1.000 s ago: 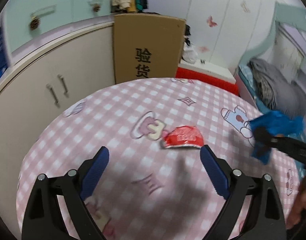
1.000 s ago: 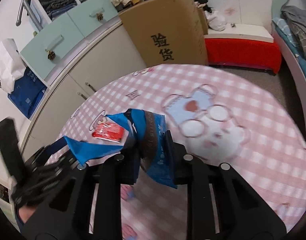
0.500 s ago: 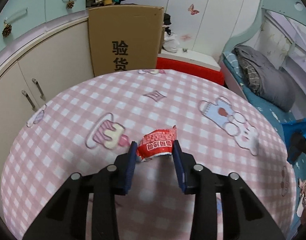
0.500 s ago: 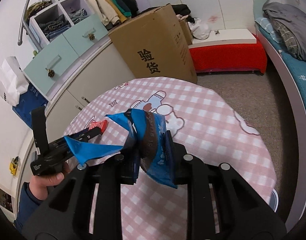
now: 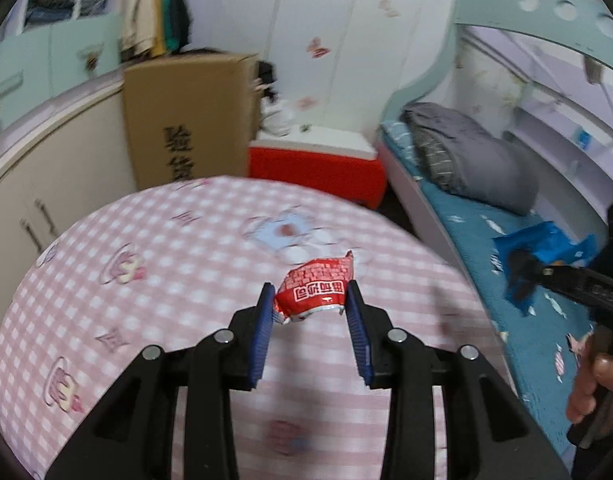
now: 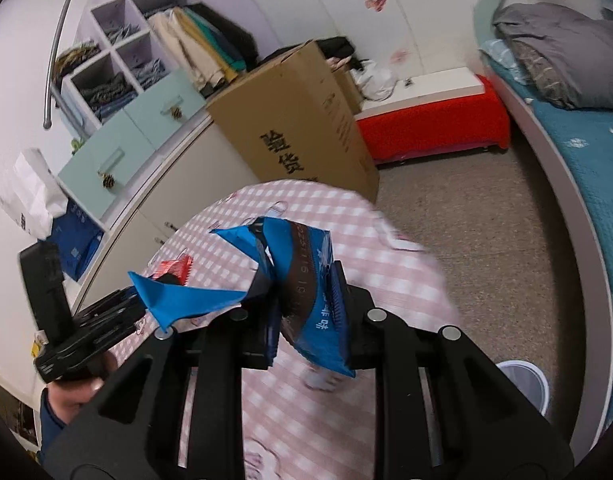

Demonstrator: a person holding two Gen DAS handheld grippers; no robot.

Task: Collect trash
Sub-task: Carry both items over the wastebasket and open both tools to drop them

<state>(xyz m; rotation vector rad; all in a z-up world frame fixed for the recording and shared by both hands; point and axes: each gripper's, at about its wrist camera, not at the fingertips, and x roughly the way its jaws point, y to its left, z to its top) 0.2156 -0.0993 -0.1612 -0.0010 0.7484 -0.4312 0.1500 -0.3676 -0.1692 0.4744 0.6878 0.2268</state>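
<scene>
My left gripper (image 5: 309, 292) is shut on a crumpled red wrapper (image 5: 315, 293), held clear above the round table with the pink checked cloth (image 5: 166, 280). In the right wrist view the same red wrapper (image 6: 174, 269) peeks out at the tip of the left gripper (image 6: 162, 284). My right gripper (image 6: 302, 300) is shut on a crumpled blue wrapper (image 6: 306, 280) over the table's right edge. From the left wrist view the blue wrapper (image 5: 546, 246) and the right gripper (image 5: 520, 264) appear at the far right, over the bed.
A tall cardboard box (image 6: 298, 128) stands behind the table beside cream cupboards (image 5: 38, 184). A red bench (image 6: 434, 124) and a bed with a grey quilt (image 5: 462, 156) lie to the right. A white bin (image 6: 522, 380) stands on the floor by the table.
The left gripper closed on the red wrapper and lifted it off the table, swinging right. The right gripper carried the blue wrapper rightward, off toward the table's edge.
</scene>
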